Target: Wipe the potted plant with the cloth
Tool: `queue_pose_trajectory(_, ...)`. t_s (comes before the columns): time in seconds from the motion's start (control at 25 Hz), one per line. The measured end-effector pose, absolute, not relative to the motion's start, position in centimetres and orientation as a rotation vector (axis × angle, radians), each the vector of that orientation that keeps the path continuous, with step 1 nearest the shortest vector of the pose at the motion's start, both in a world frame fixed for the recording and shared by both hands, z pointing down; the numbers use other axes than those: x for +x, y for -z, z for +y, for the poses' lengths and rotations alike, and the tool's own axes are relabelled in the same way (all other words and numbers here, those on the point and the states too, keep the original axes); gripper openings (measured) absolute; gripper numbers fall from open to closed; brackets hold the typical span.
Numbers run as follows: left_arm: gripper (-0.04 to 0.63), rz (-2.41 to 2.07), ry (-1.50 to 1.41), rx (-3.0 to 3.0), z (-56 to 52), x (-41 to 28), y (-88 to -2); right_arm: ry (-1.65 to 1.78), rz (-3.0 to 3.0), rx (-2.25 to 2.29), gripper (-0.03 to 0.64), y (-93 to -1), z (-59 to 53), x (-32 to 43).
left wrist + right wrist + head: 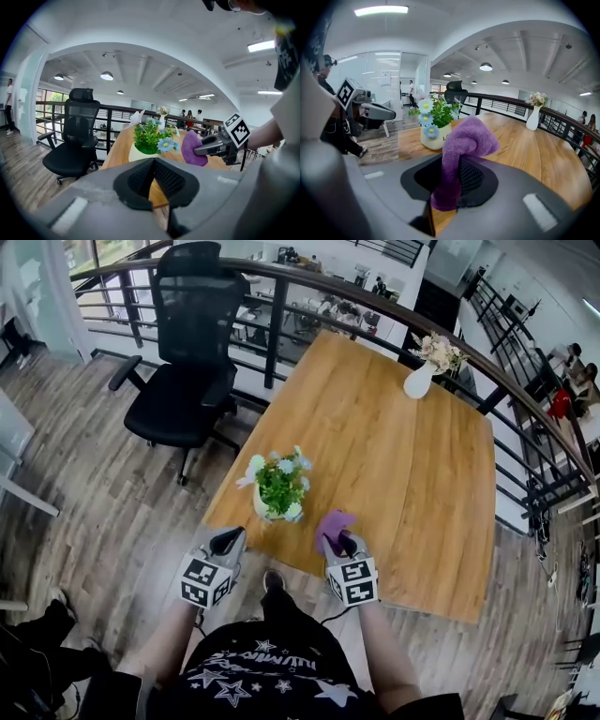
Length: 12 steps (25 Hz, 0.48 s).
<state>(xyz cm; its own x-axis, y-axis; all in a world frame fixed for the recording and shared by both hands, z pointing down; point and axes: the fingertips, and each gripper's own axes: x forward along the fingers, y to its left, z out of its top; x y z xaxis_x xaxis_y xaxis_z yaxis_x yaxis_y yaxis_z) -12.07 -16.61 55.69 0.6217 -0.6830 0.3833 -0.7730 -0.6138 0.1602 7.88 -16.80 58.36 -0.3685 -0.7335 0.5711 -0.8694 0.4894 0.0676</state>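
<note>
Head view: the small green potted plant (278,488), with pale blue and white flowers in a rounded white pot, stands upright near the near-left corner of the light wooden table (412,465).

Tool state: my right gripper (343,543) has its jaws clamped on the purple terry cloth (333,524). A folded lobe of it flops forward past the tips. My left gripper (228,541) has its jaws closed together with nothing between them.

Position: the cloth hangs to the right of the plant, near it but clearly apart, at about foliage height. The left gripper sits on the plant's other side, short of the pot.

Handling assessment: the cloth is soft, limp and light, so only the protruding lobe will do any wiping. I judge the pot light and smooth, so a sideways stroke could slide or tip it this close to the table edge. The leaves and petals look thin and springy and call for gentle pressure. The white pot body is the sound place to steady it.
</note>
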Motion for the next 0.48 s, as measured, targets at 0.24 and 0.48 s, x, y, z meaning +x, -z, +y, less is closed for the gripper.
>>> queue_pose_trajectory(0.24,0.040,-1.122,-0.417,2.519,-19.5,-11.1,-56.9,-0.306,-2.232,1.175,0.084,-59.7,-21.0,8.2)
queue_pose_trajectory(0.48,0.174,-1.014,-0.514,2.565,-21.4,-10.0,-58.1,-0.244,-2.282,0.980,0.084,-60.5,-24.0,7.2)
